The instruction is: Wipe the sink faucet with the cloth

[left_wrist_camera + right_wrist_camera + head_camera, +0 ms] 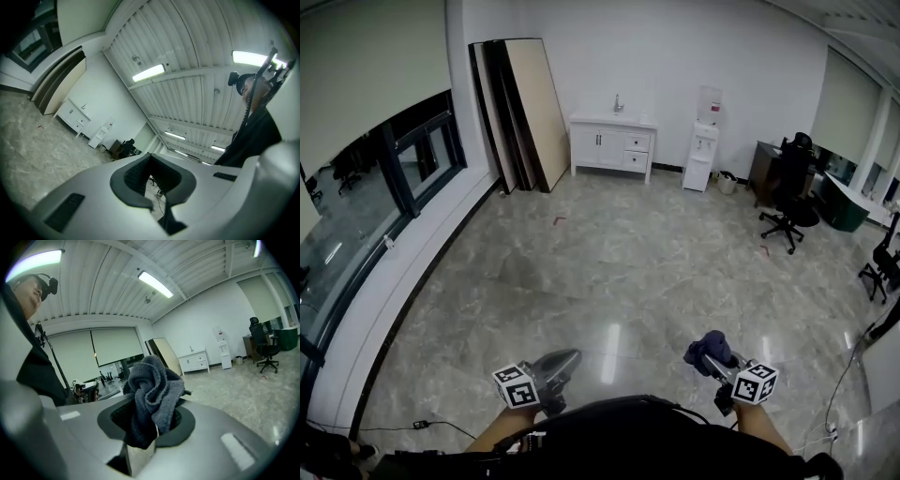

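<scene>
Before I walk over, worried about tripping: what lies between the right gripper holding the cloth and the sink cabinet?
Only bare floor, as the head view shows, from the right gripper and its cloth to the sink cabinet.

Sink cabinet (612, 147) and office chair (789, 212) on marble floor (609, 272)

Grey cloth (152, 394) bunched, clamped (upright); faucet (618, 101) distant.

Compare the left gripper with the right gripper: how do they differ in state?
The right gripper is shut on a bunched dark grey cloth; the left gripper holds nothing. The cloth wedges the right gripper's jaws apart; the left gripper's are together. Both are grey and far from the sink.
</scene>
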{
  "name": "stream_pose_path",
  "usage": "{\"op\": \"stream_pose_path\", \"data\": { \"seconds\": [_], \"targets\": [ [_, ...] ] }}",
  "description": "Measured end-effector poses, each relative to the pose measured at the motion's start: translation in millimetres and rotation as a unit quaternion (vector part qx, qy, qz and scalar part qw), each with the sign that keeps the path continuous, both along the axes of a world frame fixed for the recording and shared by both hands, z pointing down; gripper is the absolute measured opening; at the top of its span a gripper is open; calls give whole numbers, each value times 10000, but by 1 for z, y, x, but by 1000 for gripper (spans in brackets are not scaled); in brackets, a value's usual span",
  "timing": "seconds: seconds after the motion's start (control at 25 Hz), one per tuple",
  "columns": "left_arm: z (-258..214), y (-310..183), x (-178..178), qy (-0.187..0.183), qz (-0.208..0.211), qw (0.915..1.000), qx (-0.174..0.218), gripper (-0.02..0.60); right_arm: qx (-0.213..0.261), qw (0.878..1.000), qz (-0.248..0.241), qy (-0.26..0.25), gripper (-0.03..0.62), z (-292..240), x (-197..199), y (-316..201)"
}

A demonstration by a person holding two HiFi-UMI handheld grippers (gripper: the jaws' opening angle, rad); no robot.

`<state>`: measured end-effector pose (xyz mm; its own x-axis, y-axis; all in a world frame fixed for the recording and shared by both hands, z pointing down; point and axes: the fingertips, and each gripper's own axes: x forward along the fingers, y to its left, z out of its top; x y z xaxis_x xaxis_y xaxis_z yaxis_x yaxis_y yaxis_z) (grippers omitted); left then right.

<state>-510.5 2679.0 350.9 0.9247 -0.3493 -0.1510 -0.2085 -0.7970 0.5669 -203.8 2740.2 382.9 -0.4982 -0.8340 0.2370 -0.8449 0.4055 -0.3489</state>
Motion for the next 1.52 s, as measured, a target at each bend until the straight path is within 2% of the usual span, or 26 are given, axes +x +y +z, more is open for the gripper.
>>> {"op": "stream_pose_path", "data": {
  "seconds": [0.16,0.36,0.6,0.72,0.84,1.08,1.24,1.4,1.52],
  "targets": [
    [4,-33,12,-182,-282,9994,9,-2,39,9995,-300,-134,87,10,11,-52],
    [-10,-84,51,-164,-742,9969,212,-2,105,9964,-831,-153,87,5,49,-129],
    [-27,-131,136,-88,-1139,9931,274,-2,236,9916,-1250,-241,87,-41,118,-213],
    [-26,-160,175,47,-1301,9914,126,-2,314,9886,-1457,-232,87,-38,153,-249],
    [-26,-178,216,-78,-1288,9916,123,-2,374,9861,-1618,-99,87,-22,192,-272],
    [-26,-218,252,-391,-1288,9909,37,-2,232,9872,-1526,-392,87,3,233,-291],
    [-22,-253,282,-326,-1111,9933,31,-2,21,9916,-1187,-520,87,19,269,-302],
    [-23,-282,308,-354,-795,9962,-38,-2,33,9944,-989,-373,87,13,290,-312],
    [-20,-315,309,-238,-601,9979,-88,-2,52,9971,-731,-219,87,8,297,-332]
  ]
}}
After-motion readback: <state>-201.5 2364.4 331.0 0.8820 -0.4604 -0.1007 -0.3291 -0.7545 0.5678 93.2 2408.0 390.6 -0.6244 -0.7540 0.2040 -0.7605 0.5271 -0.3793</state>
